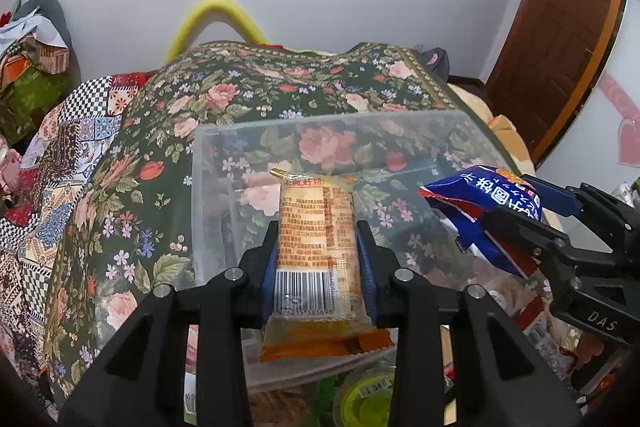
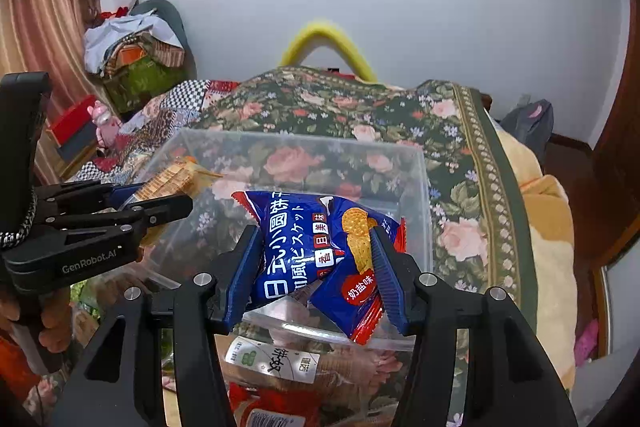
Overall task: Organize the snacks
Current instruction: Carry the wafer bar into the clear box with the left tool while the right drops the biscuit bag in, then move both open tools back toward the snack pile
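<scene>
Below the near wall of the clear rectangular plastic bin (image 1: 224, 163), more wrapped snacks lie half hidden behind the black gripper frames, their labels too cut off to read, and a green round lid shows only in part. The left gripper (image 1: 318, 227) is clamped on a pale orange cellophane biscuit packet (image 1: 316, 247), whose long axis runs straight away from the camera, barcode end nearest, far end tipped over the bin's open top. The right gripper (image 2: 316, 247) squeezes a crumpled blue foil cracker bag (image 2: 320, 251) by its sides; the bag lies crosswise to the jaws, slanting, its red crimped end hanging over the bin's near rim. Both grippers angle downward side by side above the bin, which sits on a dark floral bedspread (image 1: 248, 95); fingers of the person's hand (image 2: 52, 323) wrap the left handle
</scene>
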A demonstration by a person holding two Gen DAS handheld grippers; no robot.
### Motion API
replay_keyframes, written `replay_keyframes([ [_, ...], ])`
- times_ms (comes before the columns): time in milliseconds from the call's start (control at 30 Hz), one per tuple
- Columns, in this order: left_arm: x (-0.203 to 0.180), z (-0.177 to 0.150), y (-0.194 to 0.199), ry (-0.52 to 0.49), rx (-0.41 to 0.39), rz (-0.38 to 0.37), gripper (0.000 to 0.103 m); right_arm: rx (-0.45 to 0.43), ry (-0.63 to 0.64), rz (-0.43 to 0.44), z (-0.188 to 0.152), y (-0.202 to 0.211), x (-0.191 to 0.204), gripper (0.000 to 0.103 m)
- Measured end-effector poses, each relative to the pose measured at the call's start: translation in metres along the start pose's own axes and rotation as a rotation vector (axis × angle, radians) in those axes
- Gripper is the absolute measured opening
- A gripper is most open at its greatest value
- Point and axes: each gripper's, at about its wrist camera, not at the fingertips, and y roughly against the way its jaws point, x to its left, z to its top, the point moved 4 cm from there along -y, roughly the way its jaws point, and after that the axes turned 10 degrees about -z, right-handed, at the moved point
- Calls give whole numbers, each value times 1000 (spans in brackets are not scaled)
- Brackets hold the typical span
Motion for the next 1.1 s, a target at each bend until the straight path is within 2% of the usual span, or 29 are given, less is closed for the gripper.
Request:
replay_keyframes([
  [200, 4, -1, 7, 41, 10, -40, 46, 43, -9, 5, -4, -5, -3, 58],
  [500, 0, 2, 83, -22, -95, -24, 58, -72, 3, -33, 9, 47, -17, 65],
  [667, 13, -13, 120, -27, -117, 13, 60, -112, -19, -29, 7, 76, -27, 65],
  [867, 40, -48, 135, 8, -82, 66, 62, -116, -21, -56, -12, 91, -35, 66],
  [1100, 79, -93, 124, 97, -3, 98, 62, -23, -34, -80, -55, 81, -47, 66],
])
